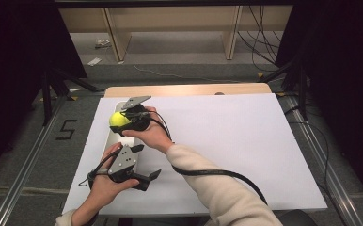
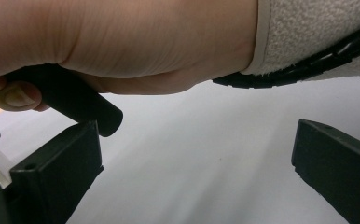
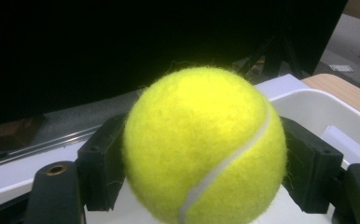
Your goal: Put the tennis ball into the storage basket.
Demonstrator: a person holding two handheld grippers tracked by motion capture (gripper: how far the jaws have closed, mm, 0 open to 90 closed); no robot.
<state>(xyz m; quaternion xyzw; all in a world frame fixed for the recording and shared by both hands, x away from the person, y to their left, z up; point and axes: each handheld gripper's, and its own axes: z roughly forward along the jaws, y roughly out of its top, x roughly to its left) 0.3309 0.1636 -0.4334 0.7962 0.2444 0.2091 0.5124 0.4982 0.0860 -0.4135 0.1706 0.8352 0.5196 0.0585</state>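
A yellow tennis ball (image 1: 119,119) is clamped in my right gripper (image 1: 124,120), which a hand holds over the white tray (image 1: 110,139) at the table's left side. In the right gripper view the ball (image 3: 204,144) sits between both black jaws of the right gripper (image 3: 205,170), with the tray's rim (image 3: 318,100) behind and below it. My left gripper (image 1: 149,180) is held near the front left of the table, open, with nothing between its jaws. In its own view the left gripper (image 2: 197,158) faces the bare white sheet, under the person's right wrist (image 2: 145,42).
A white sheet (image 1: 226,141) covers most of the table, and a strip of wood (image 1: 189,89) shows at the far edge. The right forearm in a cream sleeve (image 1: 217,188) crosses the front middle with a black cable (image 1: 217,173) along it. Dark stands flank the table.
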